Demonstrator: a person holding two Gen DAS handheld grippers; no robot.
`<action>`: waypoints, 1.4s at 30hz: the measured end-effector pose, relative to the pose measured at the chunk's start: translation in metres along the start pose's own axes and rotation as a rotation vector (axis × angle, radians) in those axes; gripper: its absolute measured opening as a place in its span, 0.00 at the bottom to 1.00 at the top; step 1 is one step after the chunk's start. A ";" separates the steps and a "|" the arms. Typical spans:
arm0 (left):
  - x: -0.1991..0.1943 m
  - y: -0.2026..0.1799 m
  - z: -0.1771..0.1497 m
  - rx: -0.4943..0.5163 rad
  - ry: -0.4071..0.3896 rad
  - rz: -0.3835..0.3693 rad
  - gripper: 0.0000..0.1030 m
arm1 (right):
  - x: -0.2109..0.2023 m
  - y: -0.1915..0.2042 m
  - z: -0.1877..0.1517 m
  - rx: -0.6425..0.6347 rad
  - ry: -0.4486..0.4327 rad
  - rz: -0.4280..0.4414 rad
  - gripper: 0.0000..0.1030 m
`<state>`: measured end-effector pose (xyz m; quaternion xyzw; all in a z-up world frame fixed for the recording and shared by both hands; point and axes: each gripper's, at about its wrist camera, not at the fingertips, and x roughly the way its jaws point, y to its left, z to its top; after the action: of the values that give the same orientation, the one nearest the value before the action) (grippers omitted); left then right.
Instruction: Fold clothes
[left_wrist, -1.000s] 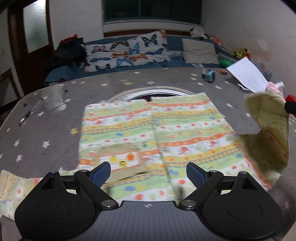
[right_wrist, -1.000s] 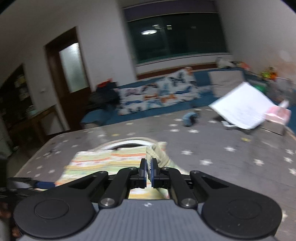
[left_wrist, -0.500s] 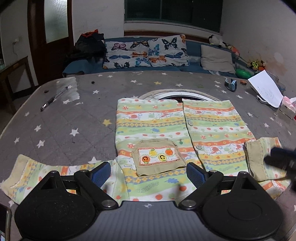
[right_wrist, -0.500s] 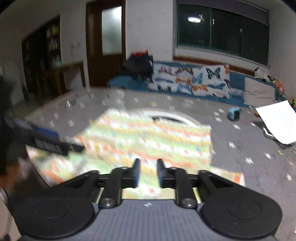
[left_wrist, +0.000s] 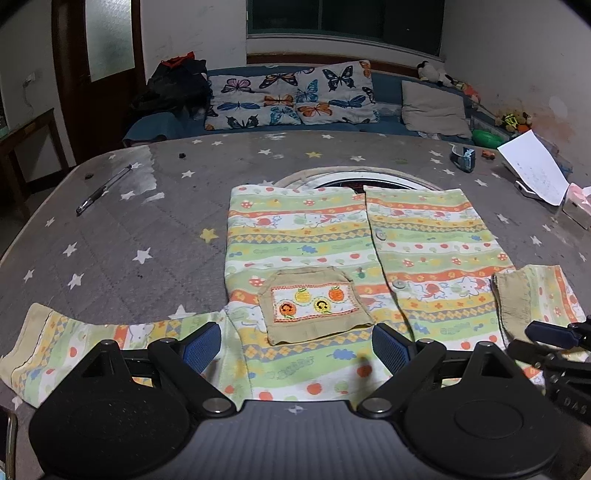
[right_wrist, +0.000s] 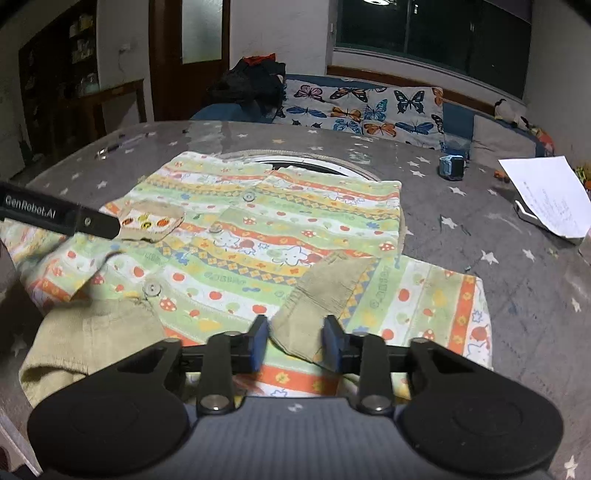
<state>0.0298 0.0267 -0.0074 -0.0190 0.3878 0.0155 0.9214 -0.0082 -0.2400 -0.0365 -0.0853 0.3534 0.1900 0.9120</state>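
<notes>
A child's striped green, orange and white button shirt (left_wrist: 332, 243) lies flat, front up, on the grey star-patterned table (left_wrist: 122, 240). It has a tan pocket (left_wrist: 314, 306) with fruit pictures. Its left sleeve (left_wrist: 74, 343) lies stretched out flat. Its right sleeve (right_wrist: 417, 295) is folded in, with the tan cuff (right_wrist: 325, 291) lying on the shirt body. My left gripper (left_wrist: 295, 345) is open and empty above the shirt's near edge. My right gripper (right_wrist: 295, 341) is open just over the tan cuff, holding nothing; it also shows in the left wrist view (left_wrist: 546, 336).
A pen (left_wrist: 103, 188) lies at the far left of the table. A white paper (left_wrist: 532, 171), a small blue object (left_wrist: 463, 157) and a tissue box (left_wrist: 576, 206) lie at the far right. A sofa with butterfly cushions (left_wrist: 291, 96) stands behind the table.
My right gripper carried the right sleeve over, laid it on the shirt, and opened, letting the cuff go. My left gripper pulled back toward the shirt's near edge and stayed open.
</notes>
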 end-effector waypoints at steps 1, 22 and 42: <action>0.000 0.000 0.000 -0.001 -0.001 -0.001 0.88 | -0.001 -0.002 0.001 0.011 -0.002 0.006 0.21; -0.009 -0.010 0.002 0.004 -0.009 -0.063 0.88 | -0.012 0.013 0.018 0.009 -0.036 -0.024 0.28; -0.005 -0.015 0.001 0.012 0.006 -0.061 0.88 | -0.005 -0.002 -0.001 0.050 0.008 -0.038 0.07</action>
<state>0.0280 0.0113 -0.0030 -0.0256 0.3901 -0.0148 0.9203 -0.0114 -0.2437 -0.0338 -0.0699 0.3599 0.1635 0.9159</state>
